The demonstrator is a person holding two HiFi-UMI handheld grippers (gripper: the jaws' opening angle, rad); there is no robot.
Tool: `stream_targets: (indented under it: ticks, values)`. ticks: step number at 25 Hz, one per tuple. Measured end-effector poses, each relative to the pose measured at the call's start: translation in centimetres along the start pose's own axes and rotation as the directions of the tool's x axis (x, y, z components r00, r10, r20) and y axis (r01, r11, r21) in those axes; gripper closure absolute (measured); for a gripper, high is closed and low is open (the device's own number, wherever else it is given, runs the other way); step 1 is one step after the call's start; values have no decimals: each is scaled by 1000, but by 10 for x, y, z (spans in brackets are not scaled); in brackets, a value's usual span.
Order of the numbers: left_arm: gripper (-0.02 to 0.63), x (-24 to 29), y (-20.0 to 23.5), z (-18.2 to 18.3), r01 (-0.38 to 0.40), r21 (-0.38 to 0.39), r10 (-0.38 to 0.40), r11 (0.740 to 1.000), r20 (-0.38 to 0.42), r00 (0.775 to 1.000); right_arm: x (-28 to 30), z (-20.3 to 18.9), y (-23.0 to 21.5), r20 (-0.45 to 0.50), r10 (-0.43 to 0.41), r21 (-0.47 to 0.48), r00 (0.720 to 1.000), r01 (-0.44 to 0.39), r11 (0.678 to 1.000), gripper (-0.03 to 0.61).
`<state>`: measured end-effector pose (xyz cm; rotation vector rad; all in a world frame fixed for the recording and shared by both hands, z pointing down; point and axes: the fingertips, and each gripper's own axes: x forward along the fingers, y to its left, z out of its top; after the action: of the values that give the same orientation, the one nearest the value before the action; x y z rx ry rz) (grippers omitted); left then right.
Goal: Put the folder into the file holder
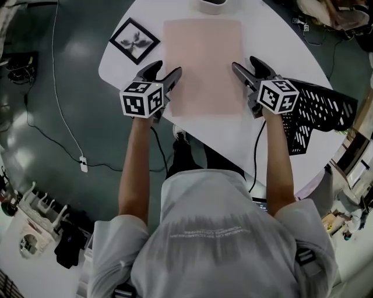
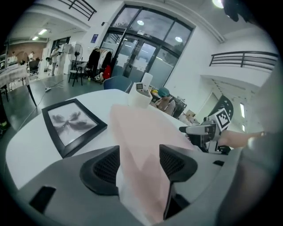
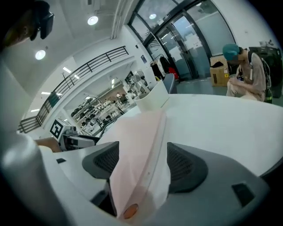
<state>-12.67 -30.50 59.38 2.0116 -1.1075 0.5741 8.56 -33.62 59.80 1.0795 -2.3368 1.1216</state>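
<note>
A pale pink folder (image 1: 203, 64) lies flat on the white table (image 1: 274, 35). My left gripper (image 1: 167, 70) is at the folder's near left edge and my right gripper (image 1: 245, 63) at its near right edge. In the left gripper view the folder (image 2: 141, 132) runs between the wide-apart jaws of the left gripper (image 2: 139, 163), with a gap on each side. In the right gripper view the folder (image 3: 141, 145) likewise passes between the spread jaws of the right gripper (image 3: 143, 165), untouched by the pads. The black mesh file holder (image 1: 317, 110) lies on the table's right side, beside my right forearm.
A black-framed picture (image 1: 134, 39) lies at the table's left, close to the folder. A white cup (image 1: 211, 4) stands at the far edge beyond the folder. The near table edge runs just under both grippers. Cables trail on the dark floor to the left.
</note>
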Motion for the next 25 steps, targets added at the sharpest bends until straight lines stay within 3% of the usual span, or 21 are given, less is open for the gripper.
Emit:
stream_targets:
  ticks: [5, 9, 18, 25]
  values:
    - [319, 12, 2, -9, 24, -84, -25, 996, 0, 1000, 15, -18, 0, -62, 46, 32, 997, -44, 999, 235]
    - [319, 15, -2, -11, 73, -156, -68, 985, 34, 997, 20, -29, 8, -125, 60, -47, 990, -66, 997, 218]
    - [316, 19, -8, -13, 60, -102, -58, 993, 30, 998, 22, -29, 9, -131, 62, -25, 989, -66, 998, 218]
    - [316, 18, -10, -14, 46, -68, -42, 997, 53, 998, 18, -17, 11, 7, 40, 139, 999, -41, 989, 218]
